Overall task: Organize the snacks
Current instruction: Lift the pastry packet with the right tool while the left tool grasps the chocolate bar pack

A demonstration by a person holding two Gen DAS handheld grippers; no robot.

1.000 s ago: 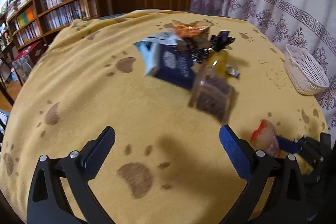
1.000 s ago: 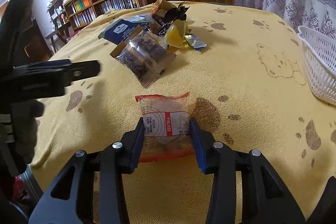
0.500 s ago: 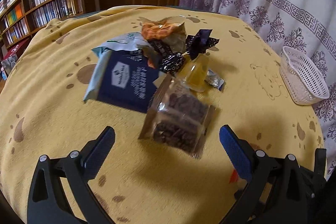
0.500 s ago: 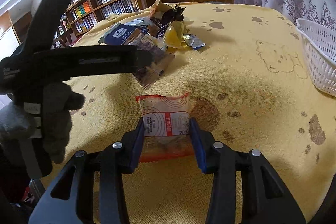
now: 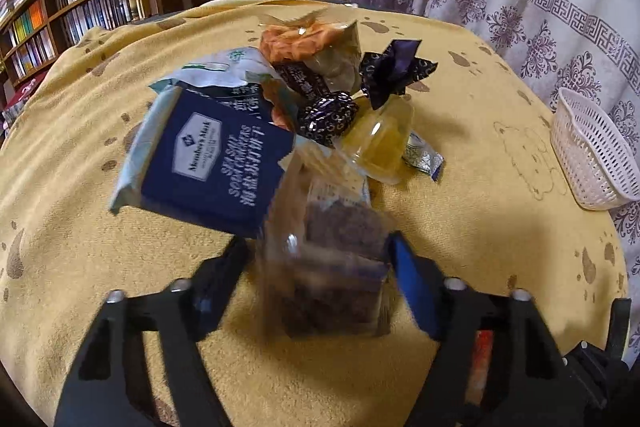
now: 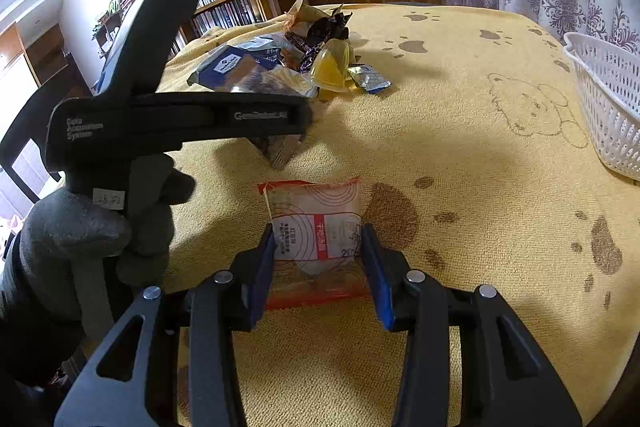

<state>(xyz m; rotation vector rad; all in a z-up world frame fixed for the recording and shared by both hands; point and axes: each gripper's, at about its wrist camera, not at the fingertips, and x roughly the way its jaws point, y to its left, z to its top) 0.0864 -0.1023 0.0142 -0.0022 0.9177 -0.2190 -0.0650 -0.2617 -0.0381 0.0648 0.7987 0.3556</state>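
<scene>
Closing in on the clear packet of dark cookies [image 5: 332, 267], the left gripper [image 5: 320, 275] has its jaws on either side of the pack, and they look pressed against it, though blur makes firm contact hard to confirm. My read: that packet is light, crinkly and slippery film over brittle contents, so take it across the thick middle, not the flimsy sealed edge, and squeeze gently. It lies dead ahead at twelve o'clock from the left gripper, at the near edge of the snack pile, with the blue cracker bag [image 5: 216, 167] at eleven o'clock and touching it, and the yellow jelly cup [image 5: 380, 143] farther off at one o'clock.

Over on the other side, the right gripper [image 6: 320, 259] is clenched on the red-and-white snack pouch [image 6: 316, 223], soft and puffy, pinched across its lower half on the yellow blanket [image 6: 480, 187]. White basket [image 6: 608, 99] sits at two o'clock, well apart.
</scene>
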